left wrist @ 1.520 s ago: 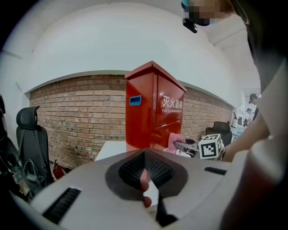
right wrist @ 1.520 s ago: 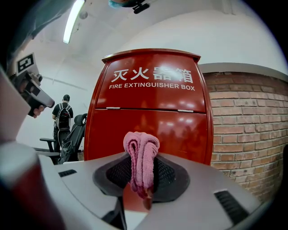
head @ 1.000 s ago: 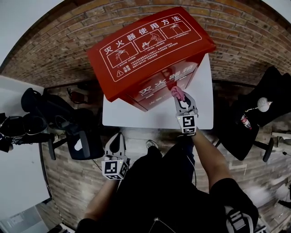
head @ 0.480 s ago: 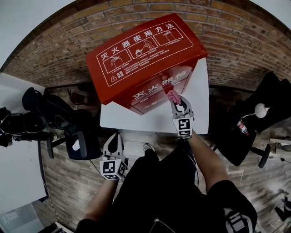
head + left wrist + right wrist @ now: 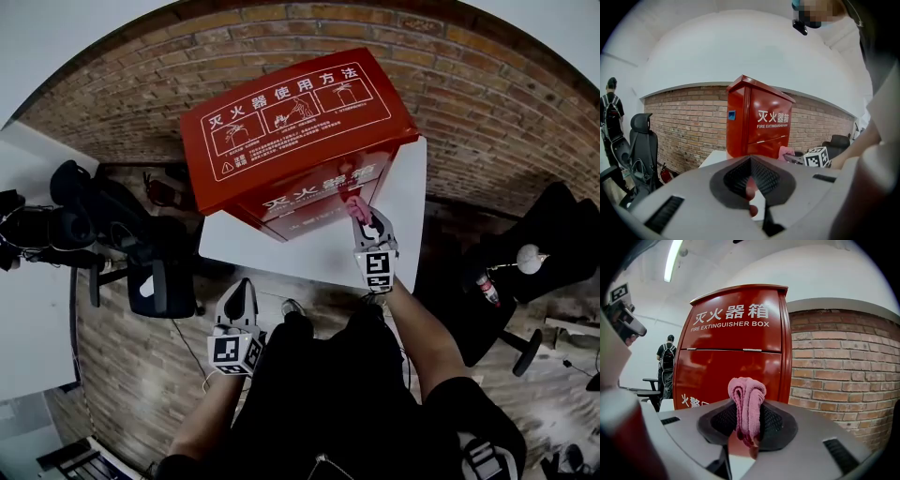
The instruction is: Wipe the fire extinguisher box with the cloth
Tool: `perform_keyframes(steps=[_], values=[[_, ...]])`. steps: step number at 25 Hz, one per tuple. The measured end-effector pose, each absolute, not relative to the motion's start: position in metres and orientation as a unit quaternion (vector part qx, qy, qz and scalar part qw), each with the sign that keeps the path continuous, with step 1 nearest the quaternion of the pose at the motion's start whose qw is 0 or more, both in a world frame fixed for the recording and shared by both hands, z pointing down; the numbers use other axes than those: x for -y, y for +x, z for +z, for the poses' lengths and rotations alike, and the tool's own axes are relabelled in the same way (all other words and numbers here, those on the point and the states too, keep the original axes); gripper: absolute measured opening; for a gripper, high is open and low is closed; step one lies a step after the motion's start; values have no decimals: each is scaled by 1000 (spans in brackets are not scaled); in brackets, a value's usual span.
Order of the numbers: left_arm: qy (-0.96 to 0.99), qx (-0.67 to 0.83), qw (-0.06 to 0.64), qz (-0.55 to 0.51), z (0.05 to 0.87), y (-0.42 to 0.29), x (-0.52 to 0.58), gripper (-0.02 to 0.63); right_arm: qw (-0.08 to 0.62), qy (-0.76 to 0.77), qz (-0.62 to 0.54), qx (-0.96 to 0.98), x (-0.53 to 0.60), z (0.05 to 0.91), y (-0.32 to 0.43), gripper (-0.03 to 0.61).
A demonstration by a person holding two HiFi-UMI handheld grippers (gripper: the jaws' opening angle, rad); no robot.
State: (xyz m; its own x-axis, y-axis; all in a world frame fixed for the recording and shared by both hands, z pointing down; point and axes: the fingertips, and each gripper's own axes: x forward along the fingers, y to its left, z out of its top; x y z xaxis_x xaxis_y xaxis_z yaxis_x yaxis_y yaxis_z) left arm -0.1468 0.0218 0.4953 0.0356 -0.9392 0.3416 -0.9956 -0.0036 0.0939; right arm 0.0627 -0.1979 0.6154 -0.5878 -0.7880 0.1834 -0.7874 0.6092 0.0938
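Fingers on my right gripper pinch a folded pink cloth; the left gripper hangs low, well apart, jaws pressed together on nothing. The red fire extinguisher box stands on a white table, with the cloth up at its front panel. I worry that only a narrow fold protrudes, so pressing hard could scrape the jaws on paint or pull the cloth loose.
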Motion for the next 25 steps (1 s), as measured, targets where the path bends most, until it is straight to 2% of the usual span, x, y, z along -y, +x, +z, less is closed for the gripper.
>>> perform_keyframes(steps=[25], values=[[654,731,180,80,522,-97,-39,28,111,435,4,894,238,629,126,112]])
